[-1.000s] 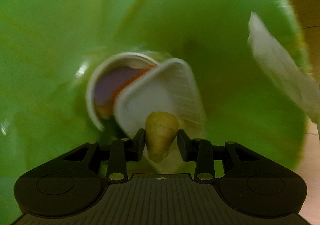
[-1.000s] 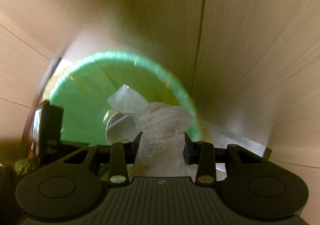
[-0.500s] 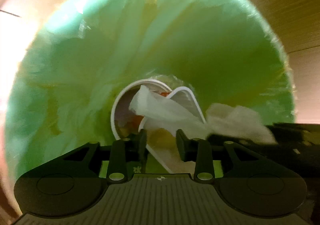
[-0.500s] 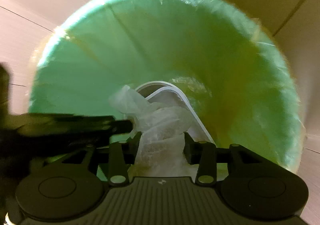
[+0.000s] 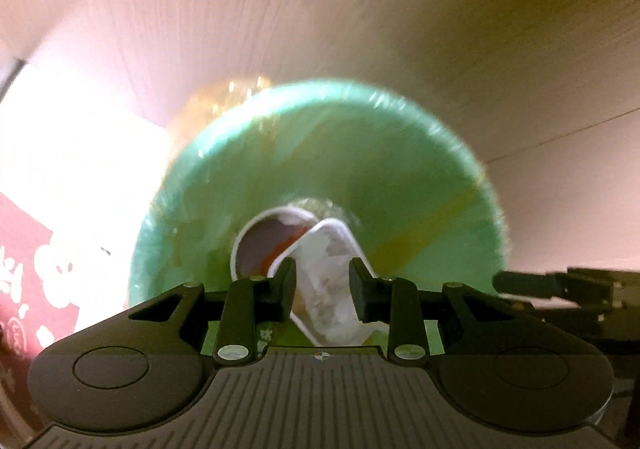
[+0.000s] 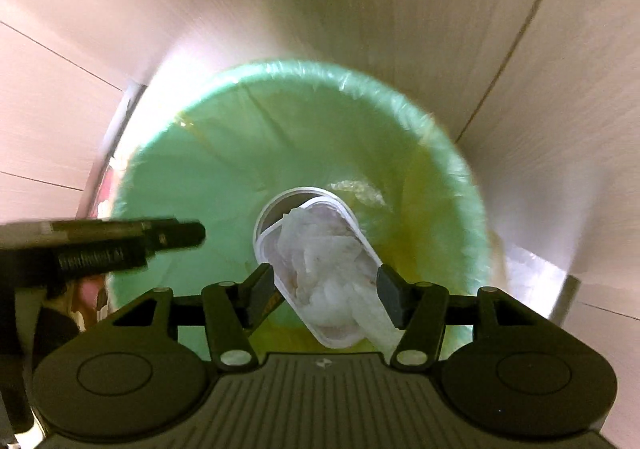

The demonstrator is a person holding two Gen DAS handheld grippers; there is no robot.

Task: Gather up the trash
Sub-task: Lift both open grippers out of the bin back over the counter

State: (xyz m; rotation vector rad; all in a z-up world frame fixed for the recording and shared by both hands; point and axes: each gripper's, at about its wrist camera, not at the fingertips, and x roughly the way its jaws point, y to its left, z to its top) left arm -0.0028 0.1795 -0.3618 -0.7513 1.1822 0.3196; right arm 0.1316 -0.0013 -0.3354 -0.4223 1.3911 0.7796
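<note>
Trash dropped, both grippers clear above the bin.

Hovering over the green-lined bin (image 6: 224, 169), right gripper (image 6: 325, 291) just spread wide and empty to let the crumpled wrapper (image 6: 324, 269) fall into the white tray (image 6: 360, 233) below; left gripper (image 5: 322, 283) part open, gripping nothing, ready for more.

One green-lined bin (image 6: 224, 177) is seen from above. Inside it, three pieces of trash can be counted: one round white cup (image 5: 256, 245), one white tray (image 6: 362, 237) resting against the cup, and one crumpled clear wrapper (image 6: 324, 269) lying in the tray. Two black grippers are counted, the left gripper (image 5: 322, 285) and the right gripper (image 6: 326, 291).
</note>
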